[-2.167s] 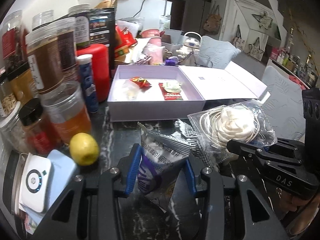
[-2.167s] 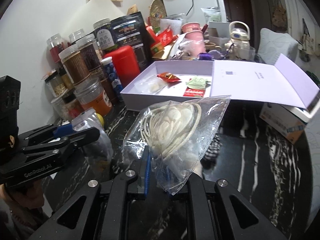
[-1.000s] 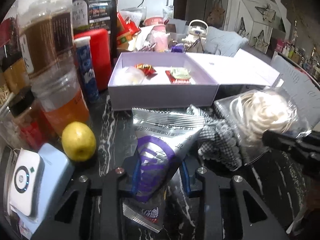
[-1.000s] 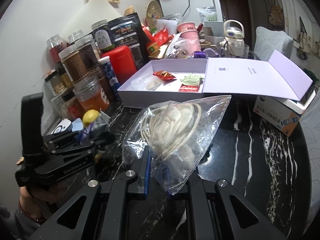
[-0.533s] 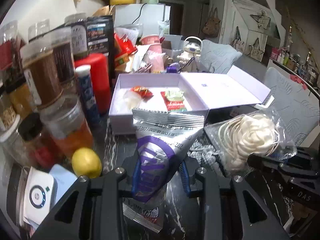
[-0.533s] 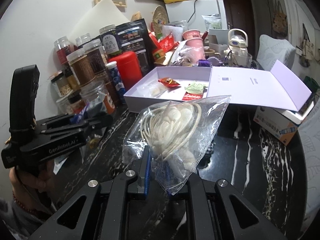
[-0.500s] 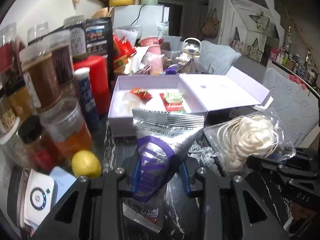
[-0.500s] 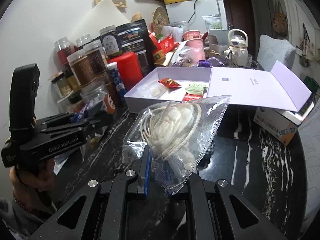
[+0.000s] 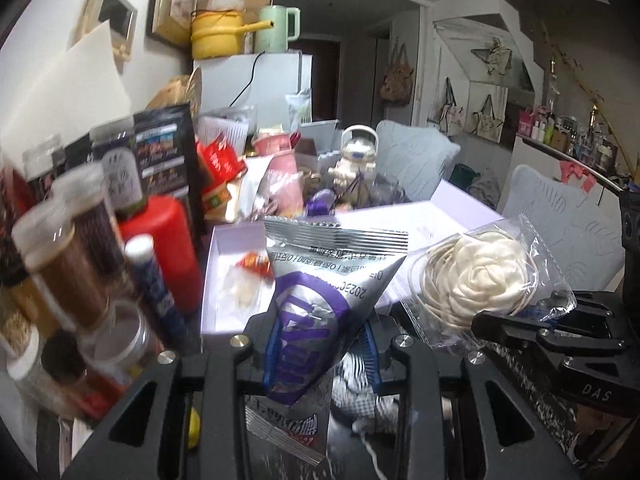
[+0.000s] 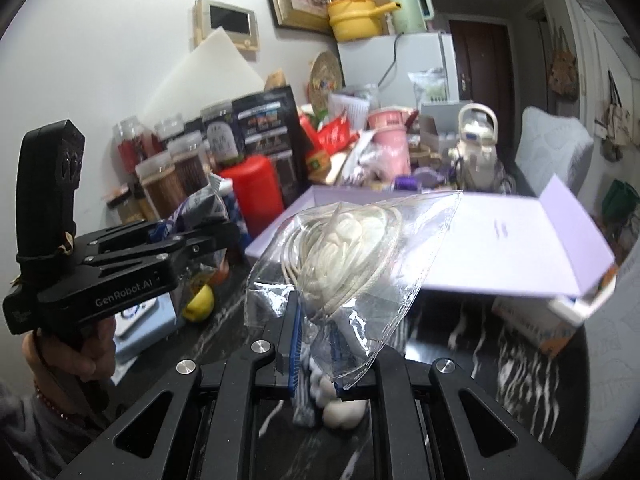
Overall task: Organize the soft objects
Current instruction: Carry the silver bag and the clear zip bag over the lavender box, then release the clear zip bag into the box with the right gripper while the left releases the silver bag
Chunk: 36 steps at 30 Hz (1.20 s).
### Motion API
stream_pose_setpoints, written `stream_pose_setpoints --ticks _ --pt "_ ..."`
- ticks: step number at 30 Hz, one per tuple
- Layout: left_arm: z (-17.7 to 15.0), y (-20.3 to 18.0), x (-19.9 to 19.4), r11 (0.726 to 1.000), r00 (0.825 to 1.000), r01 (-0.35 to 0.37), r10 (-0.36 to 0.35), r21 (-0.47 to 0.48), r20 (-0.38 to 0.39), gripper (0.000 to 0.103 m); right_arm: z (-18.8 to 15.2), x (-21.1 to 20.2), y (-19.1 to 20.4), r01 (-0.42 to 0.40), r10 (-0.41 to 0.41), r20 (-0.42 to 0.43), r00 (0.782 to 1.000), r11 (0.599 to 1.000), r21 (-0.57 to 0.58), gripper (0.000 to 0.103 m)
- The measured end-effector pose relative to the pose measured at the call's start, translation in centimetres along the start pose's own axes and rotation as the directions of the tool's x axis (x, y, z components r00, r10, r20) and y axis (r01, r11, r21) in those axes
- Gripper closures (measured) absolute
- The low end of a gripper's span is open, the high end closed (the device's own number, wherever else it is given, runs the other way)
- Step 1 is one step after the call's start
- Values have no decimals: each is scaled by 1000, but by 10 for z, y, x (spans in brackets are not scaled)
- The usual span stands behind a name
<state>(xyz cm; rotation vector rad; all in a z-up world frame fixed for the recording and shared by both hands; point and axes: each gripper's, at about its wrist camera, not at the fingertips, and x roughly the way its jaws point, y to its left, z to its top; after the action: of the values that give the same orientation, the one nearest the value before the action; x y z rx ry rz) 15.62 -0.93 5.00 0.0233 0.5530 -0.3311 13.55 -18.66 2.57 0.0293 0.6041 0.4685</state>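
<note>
My left gripper (image 9: 320, 350) is shut on a silver and purple snack packet (image 9: 320, 292), held in the air in front of the open lilac box (image 9: 224, 264). My right gripper (image 10: 314, 354) is shut on a clear zip bag with a white fabric flower and cord (image 10: 344, 256), also raised. That bag shows in the left wrist view (image 9: 484, 272), to the right of the packet. The left gripper and its packet show in the right wrist view (image 10: 192, 236) at the left. A checked cloth (image 9: 360, 390) and a small white soft lump (image 10: 344, 414) lie on the dark table below.
Jars (image 9: 64, 264), a red canister (image 9: 168, 248) and a blue tube (image 9: 154, 284) crowd the left. A lemon (image 10: 199, 299) and a white device sit at front left. The box lid (image 10: 512, 248) lies open to the right, over a small carton (image 10: 540, 320). Clutter fills the back.
Both grippers have lifted higher with their loads and moved toward the lilac box. The packet and the flower bag now sit in front of the box in view.
</note>
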Motion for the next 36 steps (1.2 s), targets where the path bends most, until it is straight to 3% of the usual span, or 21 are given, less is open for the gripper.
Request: stream_pose_setpoints --ticks 11,22,30,36 --pt "58 7 22 1000 996 -2 0 17 86 70 62 8 -13 -12 16 80 997 999 -46 90" --pt "95 19 70 999 992 -45 47 -18 119 70 115 56 -45 -20 23 108 994 999 -30 90" --pt "94 33 111 995 994 -100 101 -20 45 70 123 101 -64 -75 74 67 995 997 5 90" --pt "85 51 153 986 985 -162 159 -39 -61 70 116 142 -73 -72 72 -51 996 997 3 90"
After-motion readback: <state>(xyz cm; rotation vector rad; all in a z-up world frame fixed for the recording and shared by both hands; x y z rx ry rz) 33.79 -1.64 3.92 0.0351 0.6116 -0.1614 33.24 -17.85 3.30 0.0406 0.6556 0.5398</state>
